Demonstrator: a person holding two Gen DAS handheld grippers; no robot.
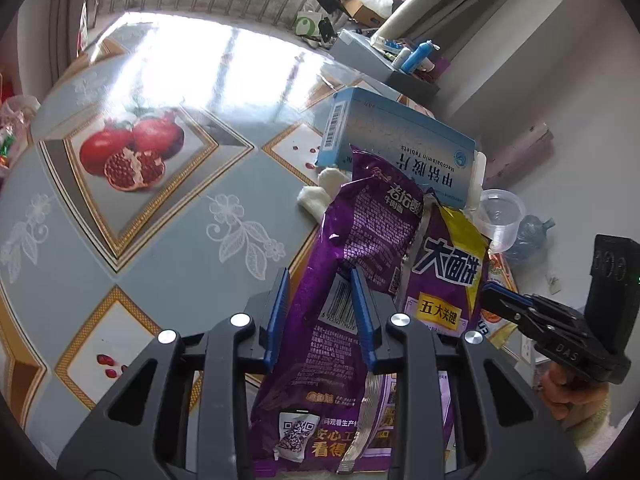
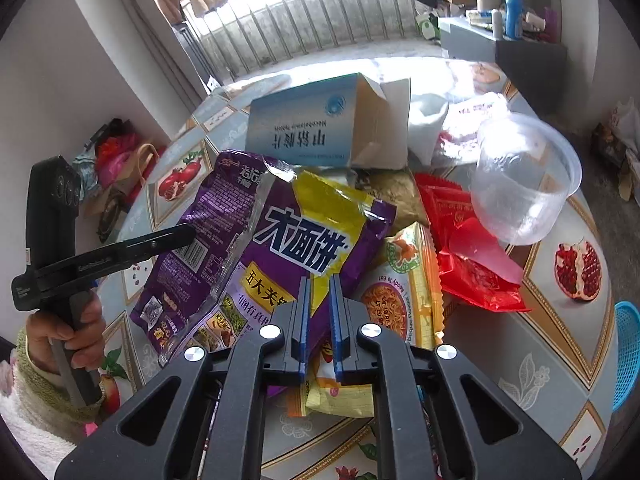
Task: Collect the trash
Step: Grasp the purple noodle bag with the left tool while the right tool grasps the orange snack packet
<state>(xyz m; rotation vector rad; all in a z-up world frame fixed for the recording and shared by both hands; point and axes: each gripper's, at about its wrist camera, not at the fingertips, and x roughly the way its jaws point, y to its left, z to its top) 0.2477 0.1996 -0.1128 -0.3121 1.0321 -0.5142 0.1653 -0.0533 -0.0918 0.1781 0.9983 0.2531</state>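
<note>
A torn purple noodle wrapper [image 1: 360, 220] [image 2: 288, 232] with a yellow patch lies on top of a litter pile on the round table [image 1: 180, 248]. My left gripper [image 1: 320, 276] is shut on its barcode side, which bunches up between the blue pads. In the right wrist view the left gripper [image 2: 188, 234] comes in from the left, held by a hand. My right gripper [image 2: 320, 280] is shut on the wrapper's yellow-and-purple front panel. In the left wrist view the right gripper [image 1: 494, 294] meets the wrapper's right edge.
A pale blue medicine box [image 2: 304, 128] lies behind the wrapper. An orange noodle packet [image 2: 400, 292], a red wrapper [image 2: 472, 256] and a clear plastic cup [image 2: 524, 180] sit to the right. White tissue wads [image 1: 320, 194] lie beside the box. A blue basket [image 2: 628, 352] is off the table's right edge.
</note>
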